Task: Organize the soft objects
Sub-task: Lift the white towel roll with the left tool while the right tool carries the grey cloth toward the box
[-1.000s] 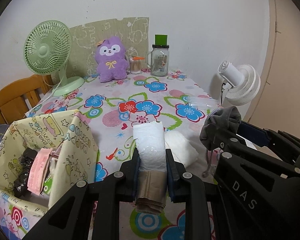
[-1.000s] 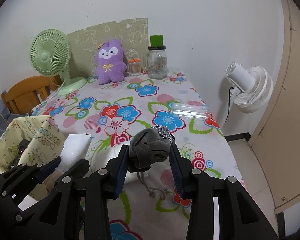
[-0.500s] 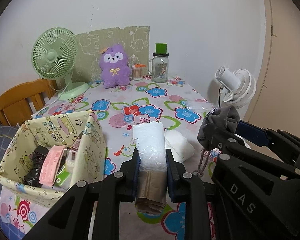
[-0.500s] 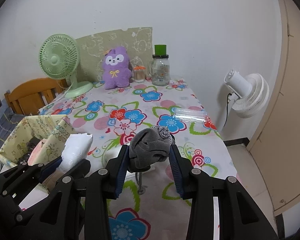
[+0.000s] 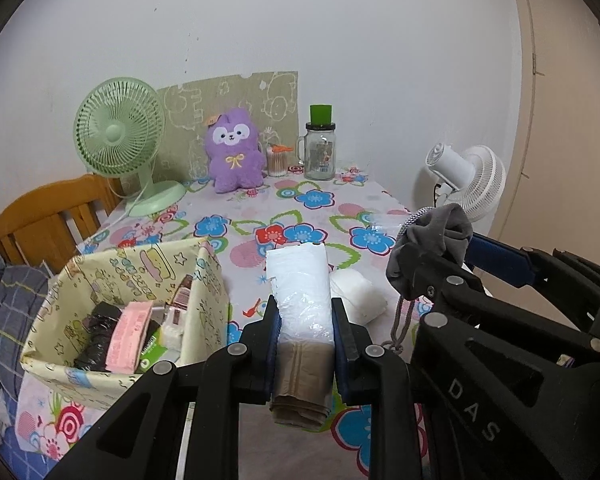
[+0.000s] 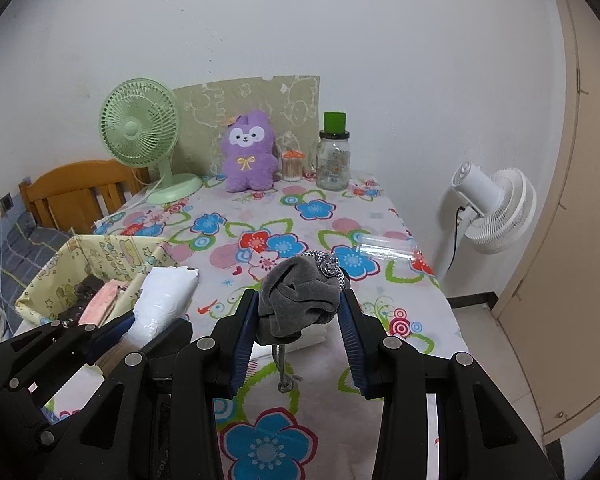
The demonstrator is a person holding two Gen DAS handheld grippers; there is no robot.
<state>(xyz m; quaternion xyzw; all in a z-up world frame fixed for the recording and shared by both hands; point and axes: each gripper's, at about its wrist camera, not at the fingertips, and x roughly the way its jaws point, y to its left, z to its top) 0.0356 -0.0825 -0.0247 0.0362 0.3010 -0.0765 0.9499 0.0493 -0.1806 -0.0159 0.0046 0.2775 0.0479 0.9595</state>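
My left gripper is shut on a clear-wrapped packet, white at the far end and beige at the near end, held above the flowered table. My right gripper is shut on a bunched grey cloth pouch with a dangling drawstring and a silvery trim. In the left wrist view the pouch hangs at the right. A yellow patterned fabric basket stands at the left table edge, holding a pink pack and dark items. A white folded pad lies on the table behind the packet.
At the back stand a green desk fan, a purple plush, a cotton-swab jar and a glass jar with a green lid. A clear plastic wrapper lies near the right edge. A white floor fan and a wooden chair flank the table.
Both grippers have pulled back and risen with their loads, so more of the table and basket shows. The grips have not changed.
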